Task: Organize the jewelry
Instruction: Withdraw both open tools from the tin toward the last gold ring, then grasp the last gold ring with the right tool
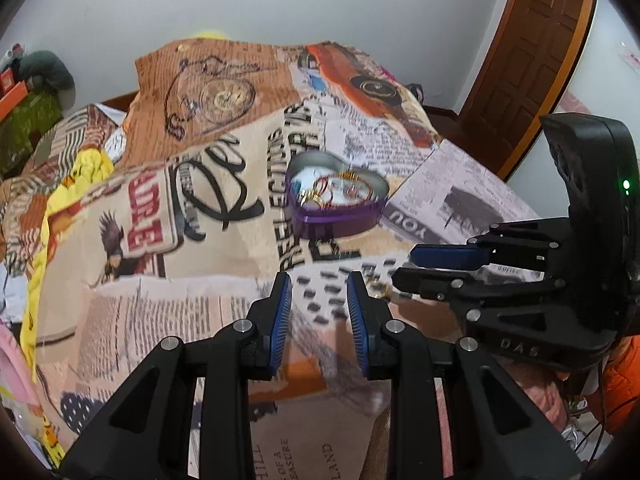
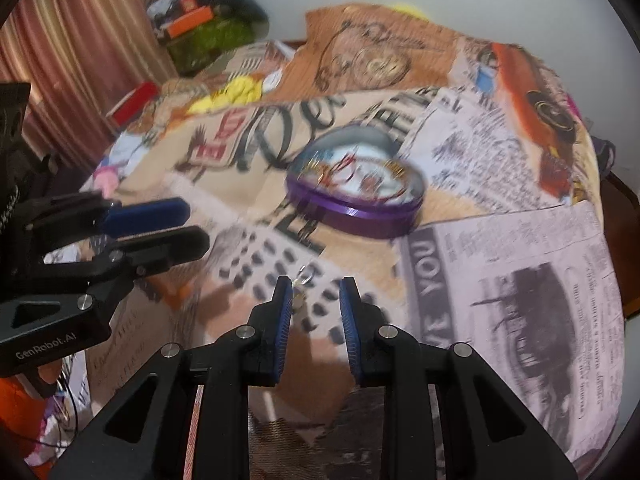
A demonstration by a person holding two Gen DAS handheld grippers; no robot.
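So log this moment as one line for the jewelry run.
left gripper: open, empty | right gripper: open, small gold piece by its left fingertip | heart-shaped purple tin: lid off, holds jewelry | surface: printed bedspread

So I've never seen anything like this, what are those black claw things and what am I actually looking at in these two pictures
Those black claws are hand-held grippers, one in each of a person's hands, each with two blue-padded fingers and its own wide-angle camera. One picture looks out along the left gripper, the other along the right gripper, and each also catches the other gripper from the side.

Below them lies a bedspread printed like old newspapers. On it sits a purple heart-shaped tin, open, with gold and red jewelry inside, blurred. A small gold piece lies on the cloth by the right gripper's fingertips; what it is, I cannot tell.

Both grippers are open and hold nothing.
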